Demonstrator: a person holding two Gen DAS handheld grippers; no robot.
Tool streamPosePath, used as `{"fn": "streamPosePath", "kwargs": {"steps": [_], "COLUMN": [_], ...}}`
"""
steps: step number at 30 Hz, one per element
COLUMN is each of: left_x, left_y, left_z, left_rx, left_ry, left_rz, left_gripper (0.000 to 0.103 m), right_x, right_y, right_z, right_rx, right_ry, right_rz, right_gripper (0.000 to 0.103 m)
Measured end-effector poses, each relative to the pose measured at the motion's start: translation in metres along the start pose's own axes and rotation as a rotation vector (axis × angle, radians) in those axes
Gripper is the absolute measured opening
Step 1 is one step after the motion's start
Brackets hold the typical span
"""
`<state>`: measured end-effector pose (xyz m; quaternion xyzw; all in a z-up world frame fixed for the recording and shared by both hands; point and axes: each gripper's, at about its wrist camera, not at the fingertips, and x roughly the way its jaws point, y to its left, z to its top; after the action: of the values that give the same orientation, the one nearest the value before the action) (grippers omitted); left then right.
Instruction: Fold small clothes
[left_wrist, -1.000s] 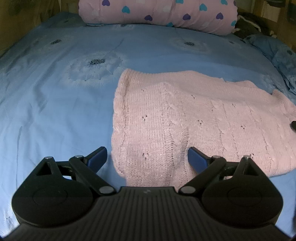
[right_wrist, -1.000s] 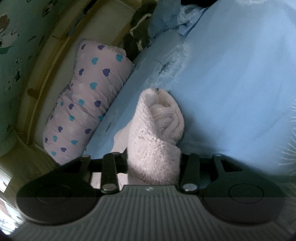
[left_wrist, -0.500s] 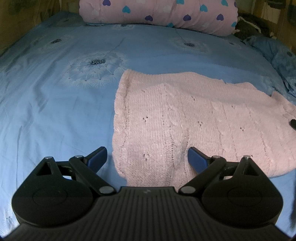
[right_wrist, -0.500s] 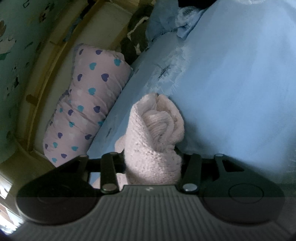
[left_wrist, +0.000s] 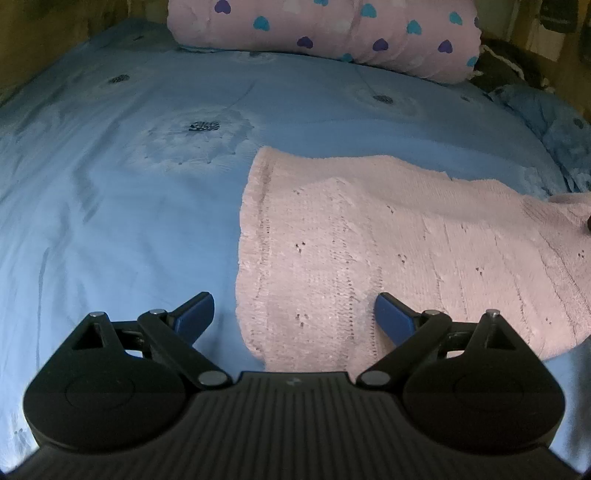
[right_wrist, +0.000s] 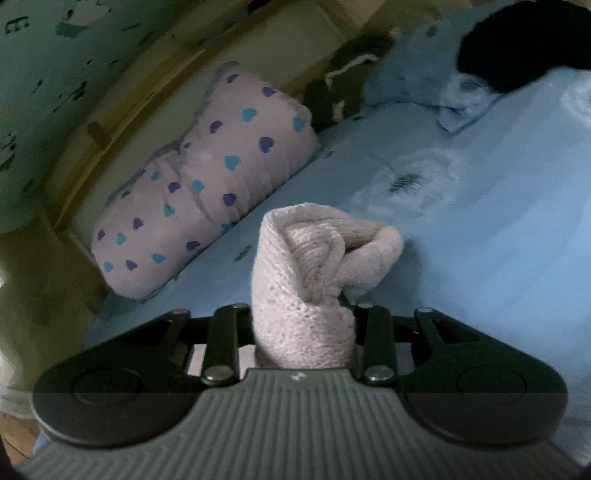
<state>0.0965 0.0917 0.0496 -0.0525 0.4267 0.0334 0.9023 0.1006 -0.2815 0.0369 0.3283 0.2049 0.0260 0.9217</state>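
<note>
Pink knit sweater (right_wrist: 303, 295) bunched in clamped right tongs (right_wrist: 303, 332) — left tongs (left_wrist: 295, 314) gape wide, holding nothing.

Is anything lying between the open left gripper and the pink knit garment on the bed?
Nothing visible. The left gripper hangs open over the near edge of the pink knit garment, with only bare blue bedsheet beside it.

The left wrist camera is looking forward, low and close, along its claw (left_wrist: 294, 309) across the bed (left_wrist: 110, 206) toward the heart-print pillow (left_wrist: 325, 33) at the far end; the right wrist camera is sitting tilted, facing over its claw (right_wrist: 303, 325) toward the same pillow (right_wrist: 207, 184) and bed (right_wrist: 498, 240); both are sharing the pink knit garment (left_wrist: 388, 251), seen bunched close up (right_wrist: 306, 280) from the right.
</note>
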Motion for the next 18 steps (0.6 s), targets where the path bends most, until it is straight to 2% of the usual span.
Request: {"fn": "streamPosePath", "kwargs": {"steps": [7, 18], "left_x": [-0.004, -0.008], "left_y": [0.003, 0.010], "left_z": [0.001, 0.002], "left_rx": [-0.007, -0.023], "left_ry": [-0.001, -0.004], "left_rz": [-0.012, -0.010], "left_gripper": [0.096, 0.096], "right_x": [0.003, 0.009], "right_y": [0.018, 0.059], "right_z": [0.006, 0.006], "right_rx": [-0.010, -0.058], "right_ry": [0.043, 0.060], "right_rz": [0.020, 0.048], "right_gripper": [0.035, 0.035]}}
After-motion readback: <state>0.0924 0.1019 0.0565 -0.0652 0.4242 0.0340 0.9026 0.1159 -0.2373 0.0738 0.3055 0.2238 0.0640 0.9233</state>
